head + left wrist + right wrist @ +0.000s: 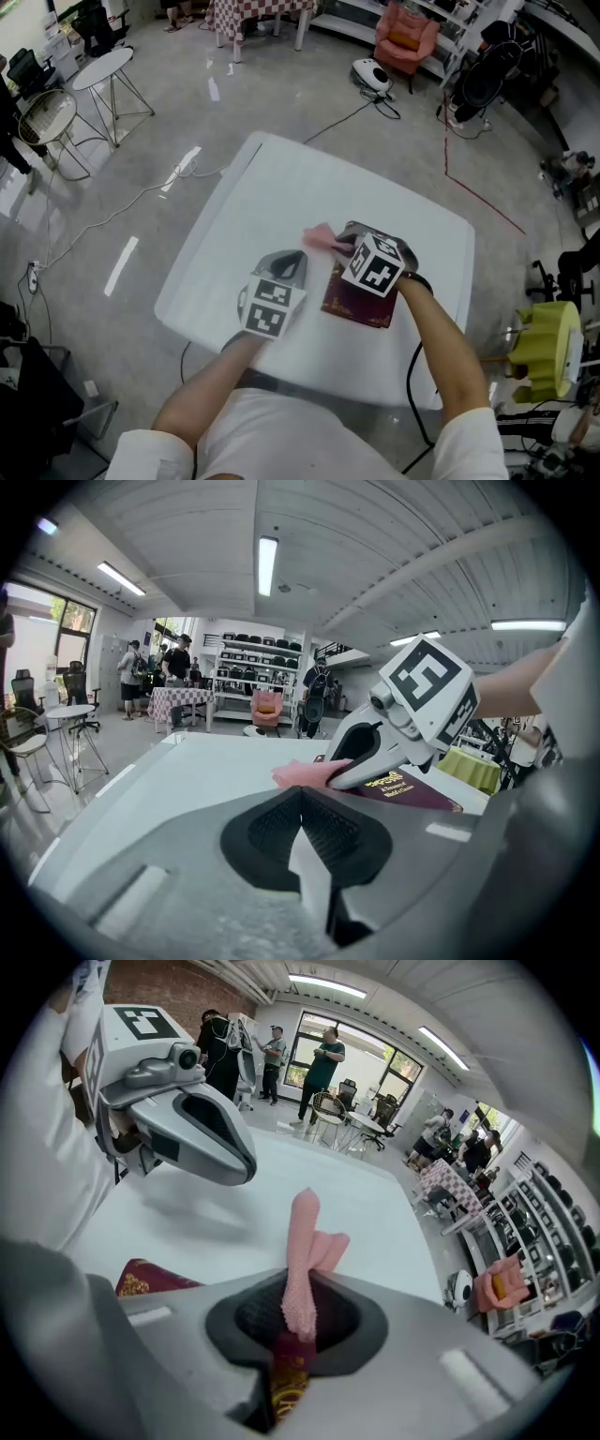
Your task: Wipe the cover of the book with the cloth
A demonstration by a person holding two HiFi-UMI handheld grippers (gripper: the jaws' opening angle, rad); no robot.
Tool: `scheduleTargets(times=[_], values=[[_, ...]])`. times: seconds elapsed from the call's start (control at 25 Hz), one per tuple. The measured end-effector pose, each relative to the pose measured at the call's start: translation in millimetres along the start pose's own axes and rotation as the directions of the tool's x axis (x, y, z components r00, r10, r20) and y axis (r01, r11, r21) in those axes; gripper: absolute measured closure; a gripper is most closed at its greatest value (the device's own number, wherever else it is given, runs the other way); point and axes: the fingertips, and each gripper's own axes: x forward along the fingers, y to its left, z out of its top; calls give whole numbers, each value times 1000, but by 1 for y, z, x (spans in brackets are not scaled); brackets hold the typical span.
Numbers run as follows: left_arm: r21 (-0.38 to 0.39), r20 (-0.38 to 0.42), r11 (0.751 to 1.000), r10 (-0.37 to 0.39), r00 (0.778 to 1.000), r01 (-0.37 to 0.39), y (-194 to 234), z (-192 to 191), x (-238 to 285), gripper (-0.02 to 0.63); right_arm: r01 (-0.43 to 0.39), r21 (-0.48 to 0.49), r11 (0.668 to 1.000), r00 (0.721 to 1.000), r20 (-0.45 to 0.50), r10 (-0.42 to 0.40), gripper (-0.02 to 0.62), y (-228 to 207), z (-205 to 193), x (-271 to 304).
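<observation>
My right tool (345, 246) clamps the cloth (319, 237) at the far end of the book (356, 300). Left tool (292, 262) closed, empty, over the counter (272, 187) beside the book.

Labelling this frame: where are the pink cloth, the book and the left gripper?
pink cloth (302, 1241), right gripper view, on the upright strip above the jaws.
book (354, 302), head view, on its bare maroon cover.
left gripper (302, 794), left gripper view, between its closed fingertips.
</observation>
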Motion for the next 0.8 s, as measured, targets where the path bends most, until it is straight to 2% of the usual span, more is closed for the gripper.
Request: scheduleTargets(times=[0.48, 0.8], values=[[-20, 42, 998, 55, 998, -55, 0, 3, -26, 600, -97, -44, 994, 995, 32, 99, 559, 71, 12, -16], [-15, 51, 998, 66, 997, -66, -6, 2, -41, 600, -151, -69, 986, 987, 42, 154, 559, 114, 21, -26]])
